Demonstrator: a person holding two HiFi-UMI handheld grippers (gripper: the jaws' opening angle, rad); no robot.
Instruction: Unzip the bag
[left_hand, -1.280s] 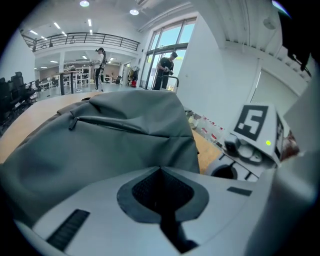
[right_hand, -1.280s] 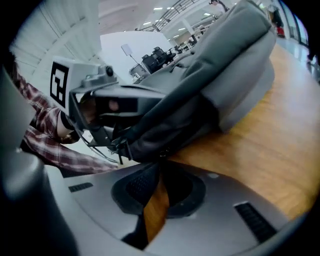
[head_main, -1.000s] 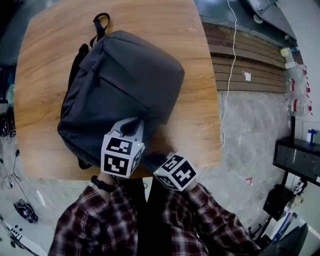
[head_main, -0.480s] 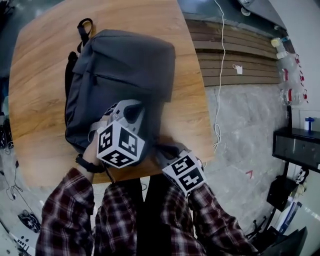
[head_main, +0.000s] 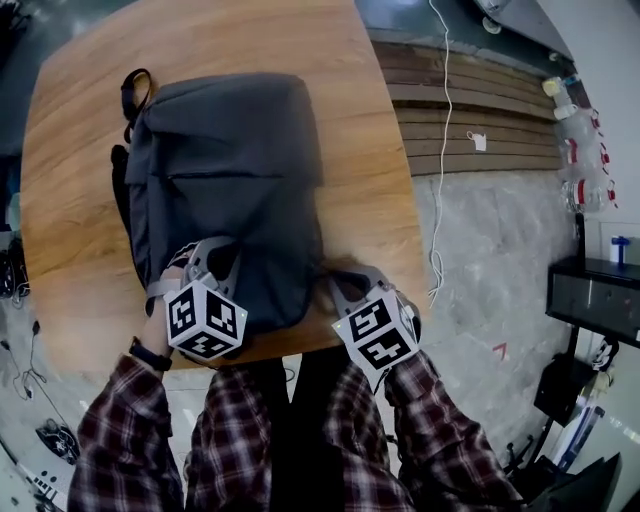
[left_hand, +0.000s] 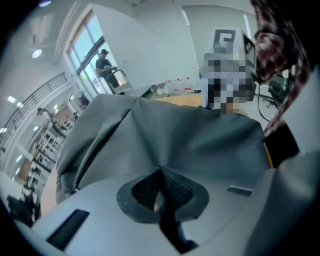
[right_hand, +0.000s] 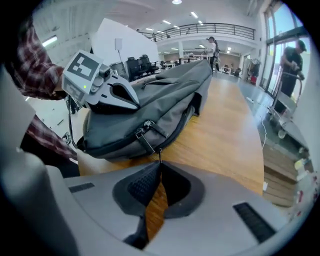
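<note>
A grey bag (head_main: 225, 170) is seen lying flat on a wooden desk (head_main: 370, 200), with most of the desk's middle taken up by it. A carry loop (head_main: 133, 88) is found at the bag's far left corner, and a dark shoulder strap (head_main: 120, 190) is laid along its left side.

The left gripper (left_hand: 160, 170) is placed at the bag's near left corner. Its jaws are closed, and a fold of the bag's grey cloth is pinched between them and drawn up into a ridge towards the tips.

The right gripper (right_hand: 160, 162) is held at the bag's near right corner, just past the bag's edge and above the desk. Its jaws are pressed together at the tips, and the thin end of the zip pull (right_hand: 147, 140) is caught between them. The pull is stretched from the slider on the bag's near side down to the jaw tips. In the right gripper view the left gripper's body and its marker cube (right_hand: 80, 75) are seen resting on top of the bag.

Plaid sleeves (head_main: 130, 440) are seen on the near side of the bag, beyond the desk's edge.
</note>
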